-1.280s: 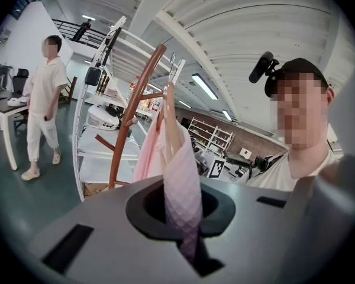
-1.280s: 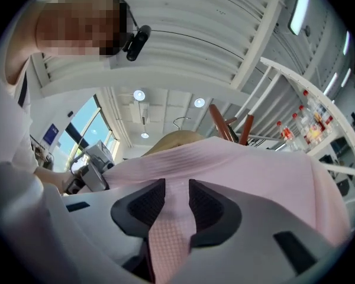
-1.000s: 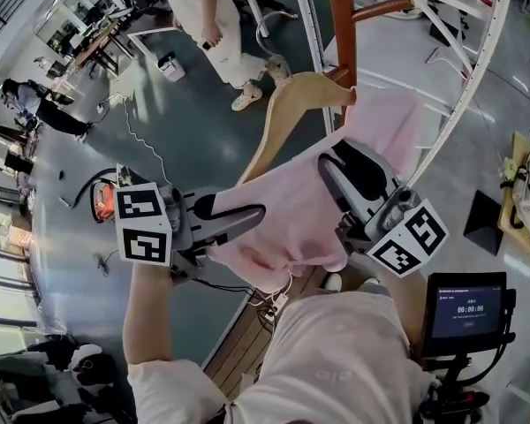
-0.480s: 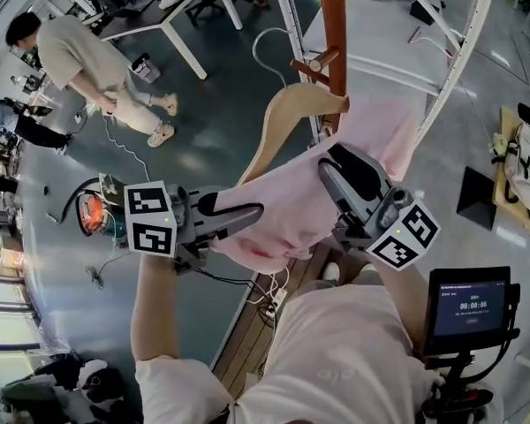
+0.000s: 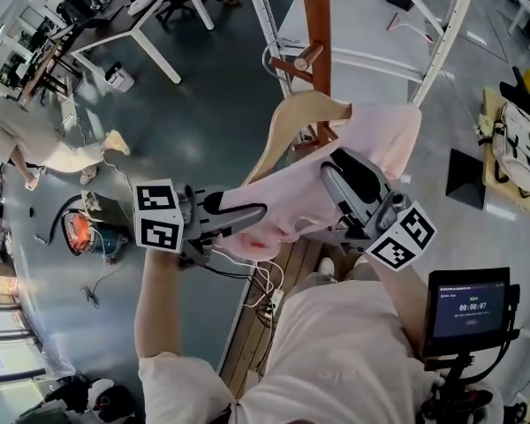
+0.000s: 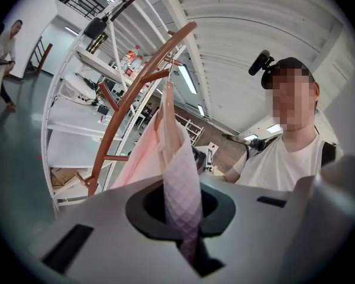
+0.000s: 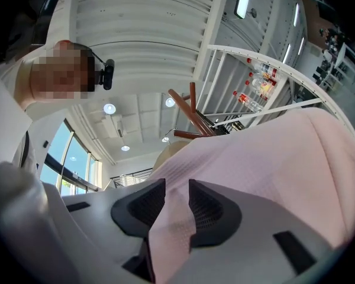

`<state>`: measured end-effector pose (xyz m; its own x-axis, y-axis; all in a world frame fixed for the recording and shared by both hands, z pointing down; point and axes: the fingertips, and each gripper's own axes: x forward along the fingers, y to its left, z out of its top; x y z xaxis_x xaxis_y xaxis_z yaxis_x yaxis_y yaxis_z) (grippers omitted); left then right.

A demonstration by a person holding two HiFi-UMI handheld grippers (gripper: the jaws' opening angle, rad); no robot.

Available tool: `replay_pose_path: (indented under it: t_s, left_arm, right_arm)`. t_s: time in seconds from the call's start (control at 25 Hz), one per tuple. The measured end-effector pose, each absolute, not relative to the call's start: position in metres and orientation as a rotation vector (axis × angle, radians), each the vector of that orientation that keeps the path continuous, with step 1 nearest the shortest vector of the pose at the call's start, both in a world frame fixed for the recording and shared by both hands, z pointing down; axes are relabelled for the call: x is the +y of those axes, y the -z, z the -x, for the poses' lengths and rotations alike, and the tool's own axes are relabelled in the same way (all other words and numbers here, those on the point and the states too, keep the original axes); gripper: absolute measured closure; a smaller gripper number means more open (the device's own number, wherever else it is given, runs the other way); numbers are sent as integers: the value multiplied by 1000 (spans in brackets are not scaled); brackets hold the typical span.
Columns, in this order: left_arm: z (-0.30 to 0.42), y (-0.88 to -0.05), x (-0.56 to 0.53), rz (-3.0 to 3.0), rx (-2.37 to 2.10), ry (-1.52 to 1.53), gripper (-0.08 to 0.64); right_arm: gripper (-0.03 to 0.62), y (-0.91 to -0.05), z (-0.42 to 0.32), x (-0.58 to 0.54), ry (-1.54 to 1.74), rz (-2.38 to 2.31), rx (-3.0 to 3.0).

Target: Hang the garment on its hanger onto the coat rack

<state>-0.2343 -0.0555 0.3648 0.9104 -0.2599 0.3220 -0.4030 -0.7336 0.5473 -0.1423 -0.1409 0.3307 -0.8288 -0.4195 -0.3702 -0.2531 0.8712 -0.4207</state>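
- two grippers both clenched on the same pink garment, one on each side of it.
- left gripper: the left gripper view shows its jaws pressed together on a narrow fold of the pink cloth; the fold rises straight out of the gap at the left gripper.
- right gripper: the right gripper view shows the dark ribbed pads pinching a fold of the garment, with cloth draped over the right gripper and its right-hand jaw.
- garment sits on a pale wooden hanger, held up in the air in front of the person, stretched between the two grippers, left edge lower than the right.
- hanger's bare left arm slopes down to the left; its right arm is under the cloth.
- coat rack, a brown wooden post, stands just beyond the hanger; one peg juts left above the hanger's top.
- cannot tell whether the hanger's hook touches the peg.
- white curved shelf frame behind the rack, far right.
- small screen on a stand near right.
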Motion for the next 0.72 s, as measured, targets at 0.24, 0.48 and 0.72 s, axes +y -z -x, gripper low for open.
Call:
replay_pose_path:
  t_s: [0.24, 0.48, 0.72]
  left_arm:
    - [228, -377, -68, -2441, -395, -304, 546]
    - [225, -389, -80, -2448, -327, -307, 545]
    - [225, -405, -95, -2451, -266, -304, 545]
  right_arm:
    - [460, -343, 133, -149, 495, 569, 2583]
    - [460, -354, 127, -158, 502, 644, 2587]
    - [460, -369, 125, -171, 528, 705, 2592]
